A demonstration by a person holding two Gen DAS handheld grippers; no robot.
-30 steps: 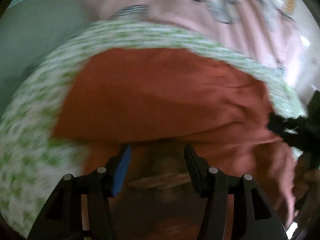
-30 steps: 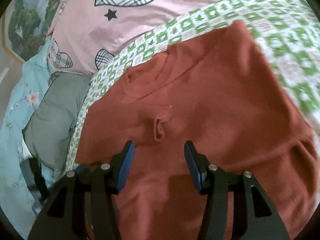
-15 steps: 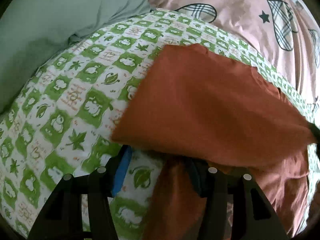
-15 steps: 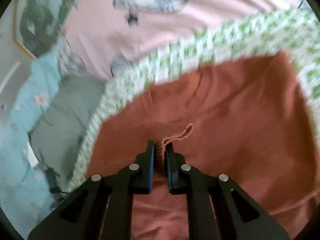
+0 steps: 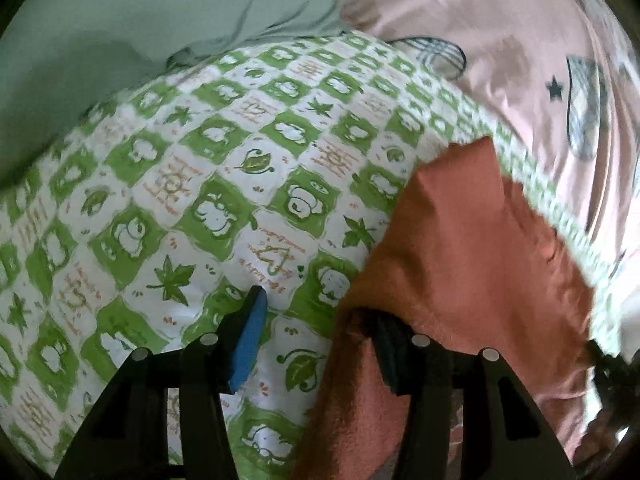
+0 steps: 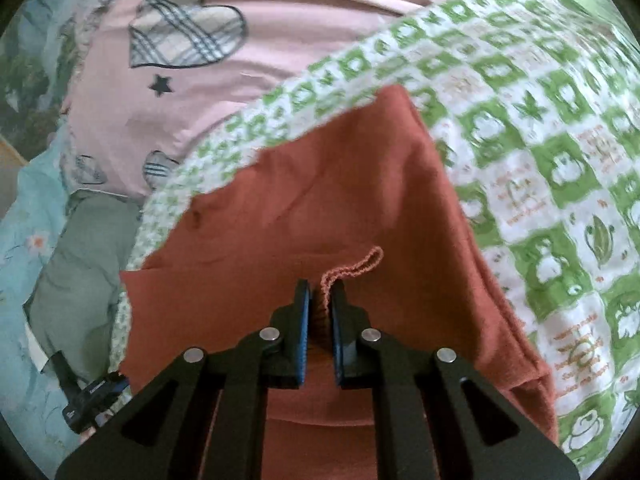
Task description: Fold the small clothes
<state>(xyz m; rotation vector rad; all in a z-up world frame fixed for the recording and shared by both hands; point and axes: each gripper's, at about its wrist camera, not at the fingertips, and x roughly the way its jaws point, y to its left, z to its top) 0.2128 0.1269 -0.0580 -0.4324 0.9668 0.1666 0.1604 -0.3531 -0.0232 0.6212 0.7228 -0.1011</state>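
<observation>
A rust-orange knit top [image 6: 340, 184] lies on a green-and-white checked quilt [image 6: 540, 140], partly folded over itself. My right gripper [image 6: 320, 294] is shut on a ribbed edge of the top, and a loop of that edge [image 6: 360, 266] curls out just past the fingertips. In the left wrist view the top [image 5: 460, 240] fills the lower right and drapes over the right finger. My left gripper [image 5: 316, 308] is slowly closing. Its blue left pad [image 5: 250, 340] is bare above the quilt [image 5: 200, 184], and only the top's edge reaches into the gap.
Pink bedding with plaid hearts and stars [image 6: 200, 80] borders the quilt's far side. A grey-green pillow [image 5: 120, 20] sits beyond the quilt, and a pale blue floral sheet [image 6: 32, 220] lies at the left. A black device [image 6: 92, 396] shows at the lower left.
My right gripper closed on the top's ribbed edge and pulled it along. The left wrist view swung off the top onto the quilt, leaving cloth draped over its right finger.
</observation>
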